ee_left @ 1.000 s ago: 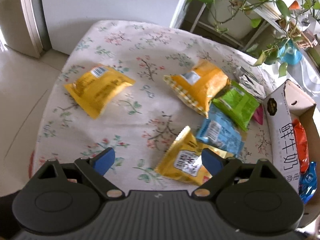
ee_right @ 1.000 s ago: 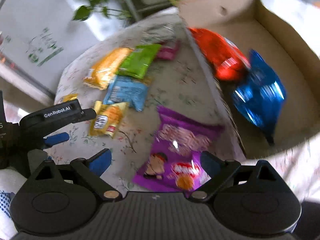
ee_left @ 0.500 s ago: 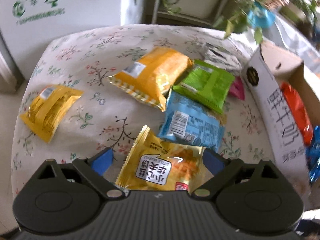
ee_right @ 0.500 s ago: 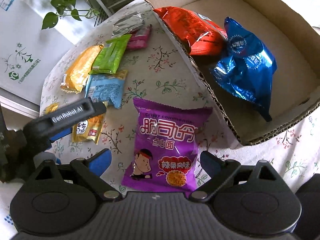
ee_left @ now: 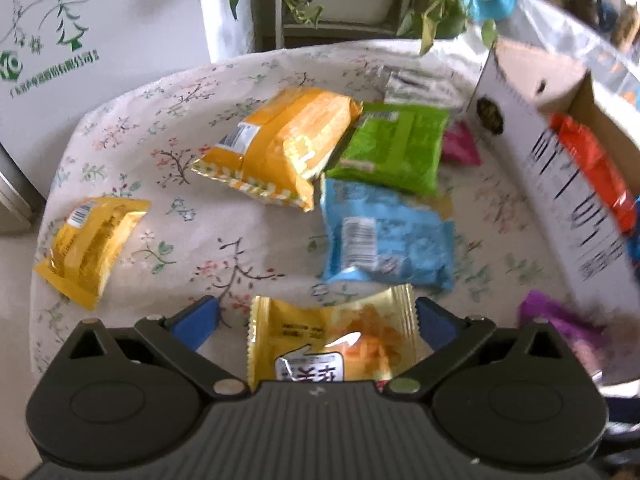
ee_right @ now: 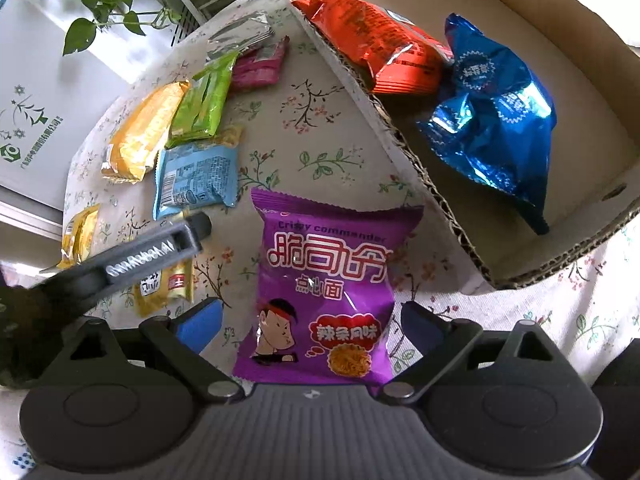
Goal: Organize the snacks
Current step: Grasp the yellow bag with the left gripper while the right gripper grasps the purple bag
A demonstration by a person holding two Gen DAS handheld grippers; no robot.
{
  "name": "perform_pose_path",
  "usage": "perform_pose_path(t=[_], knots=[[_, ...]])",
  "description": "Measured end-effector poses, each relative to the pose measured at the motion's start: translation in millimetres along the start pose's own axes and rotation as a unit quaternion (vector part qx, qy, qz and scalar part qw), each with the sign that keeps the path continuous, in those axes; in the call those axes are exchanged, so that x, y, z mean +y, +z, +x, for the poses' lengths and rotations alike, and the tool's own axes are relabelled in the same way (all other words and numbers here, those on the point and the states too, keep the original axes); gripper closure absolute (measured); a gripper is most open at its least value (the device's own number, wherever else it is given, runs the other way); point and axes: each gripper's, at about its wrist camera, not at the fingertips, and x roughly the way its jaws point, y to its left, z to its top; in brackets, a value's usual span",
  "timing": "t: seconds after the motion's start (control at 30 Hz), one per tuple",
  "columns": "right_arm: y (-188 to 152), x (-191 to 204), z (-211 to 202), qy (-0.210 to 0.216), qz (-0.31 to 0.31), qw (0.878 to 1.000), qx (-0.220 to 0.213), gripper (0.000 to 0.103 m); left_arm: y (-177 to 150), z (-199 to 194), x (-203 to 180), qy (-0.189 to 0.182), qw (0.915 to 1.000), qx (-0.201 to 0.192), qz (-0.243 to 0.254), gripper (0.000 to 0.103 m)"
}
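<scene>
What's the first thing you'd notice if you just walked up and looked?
The big purple snack bag lying on the flowery tablecloth, right between the open right claw. Next, the shiny blue bag and the red bag inside the cardboard box beside it.

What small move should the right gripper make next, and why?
Probably lower and close the right gripper on the purple snack bag. Its fingers are open on both sides of the bag, which lies flat on the tablecloth outside the cardboard box.
</scene>
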Motion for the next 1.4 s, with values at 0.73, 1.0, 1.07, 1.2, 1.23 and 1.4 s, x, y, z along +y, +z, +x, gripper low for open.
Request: perform_pose_path(t=[0.73, 1.0, 1.07, 1.2, 1.23, 1.4], knots=[[7, 9, 14, -0.027, -0.025, 0.999, -0.012, 0.004, -19, -10, 20, 0.015, 0.9998, -0.005, -0.011, 0.000], [6, 12, 13, -0.043, -0.047, 0.998, -0.025, 0.013, -31, -16, 21, 0.016, 0.9995, -0.021, -0.016, 0.004], [6, 10, 10, -0.041, -0.050, 0.997, -0.032, 0.024, -34, -20, 21, 0.013, 0.9993, -0.030, -0.018, 0.013], [7, 6, 7, -0.022, -0.053, 0.998, -0.032, 0.032, -40, -28, 22, 0.015, 0.9984, -0.044, -0.031, 0.025], [6, 6, 7, -0.021, -0.053, 0.998, -0.032, 0.032, -41, -30, 25, 0.011, 0.9979, -0.048, -0.042, 0.028], [4, 4, 3, 0.009, -0.053, 0.998, -0.023, 0.033, -51, -41, 31, 0.018, 0.9957, -0.056, -0.071, 0.037]])
